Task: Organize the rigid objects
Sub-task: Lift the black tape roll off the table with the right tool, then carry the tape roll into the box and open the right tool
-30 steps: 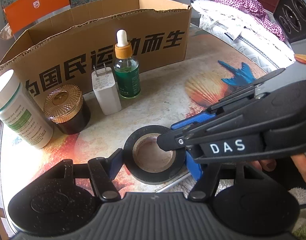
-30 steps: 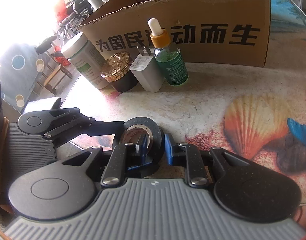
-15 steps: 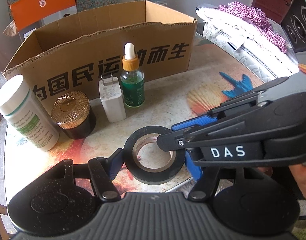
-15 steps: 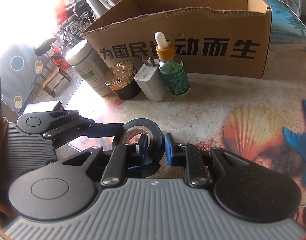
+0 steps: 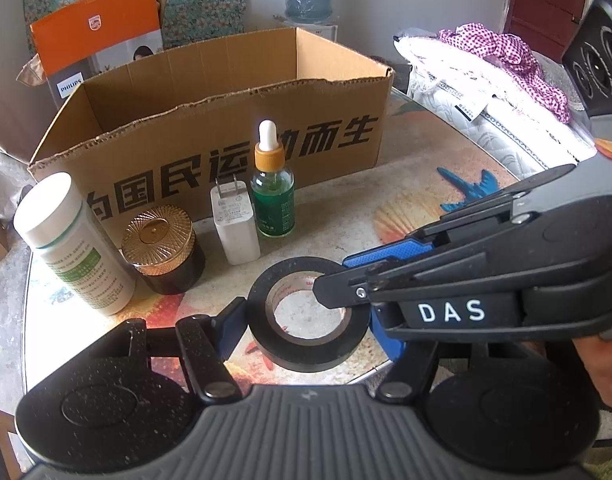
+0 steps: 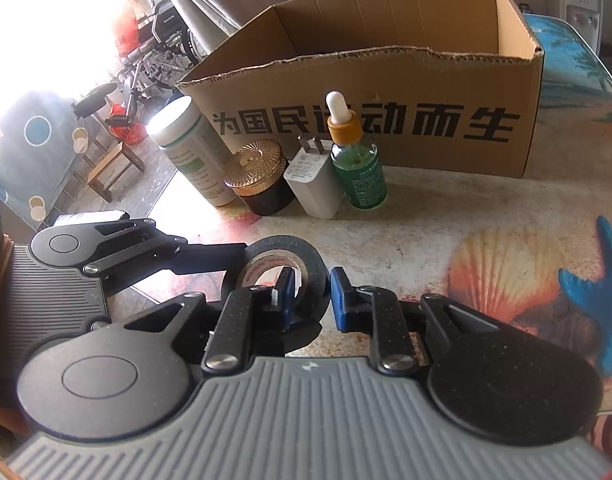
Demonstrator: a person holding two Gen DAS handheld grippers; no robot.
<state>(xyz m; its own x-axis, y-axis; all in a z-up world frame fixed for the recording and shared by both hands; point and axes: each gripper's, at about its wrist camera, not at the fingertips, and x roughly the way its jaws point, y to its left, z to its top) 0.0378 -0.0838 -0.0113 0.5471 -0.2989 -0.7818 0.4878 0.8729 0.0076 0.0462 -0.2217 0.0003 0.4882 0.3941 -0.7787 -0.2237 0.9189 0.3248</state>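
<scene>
A black tape roll (image 5: pixel 306 354) hangs low over the shell-print table (image 5: pixel 386 200), near its front edge. My left gripper (image 5: pixel 310 320) spans the roll's outer sides, with a blue pad against each side. My right gripper (image 6: pixel 312 288) comes in from the right, shut on the roll's (image 6: pixel 308 252) wall with one finger inside the hole and one outside. Behind stand a white bottle (image 5: pixel 74 248), a gold-lidded jar (image 5: pixel 162 248), a white charger (image 5: pixel 234 224) and a green dropper bottle (image 5: pixel 274 200).
An open cardboard box (image 5: pixel 234 120) stands behind the row of objects. An orange carton (image 5: pixel 94 28) is behind it, and folded cloths (image 5: pixel 486 80) and a speaker (image 5: pixel 598 60) lie to the right. The table edge (image 5: pixel 28 280) drops off at the left. A hand (image 5: pixel 602 364) holds the right gripper.
The right gripper has risen slightly with the roll. In both views the box and the row of objects sit lower in frame. Both grips are unchanged.
</scene>
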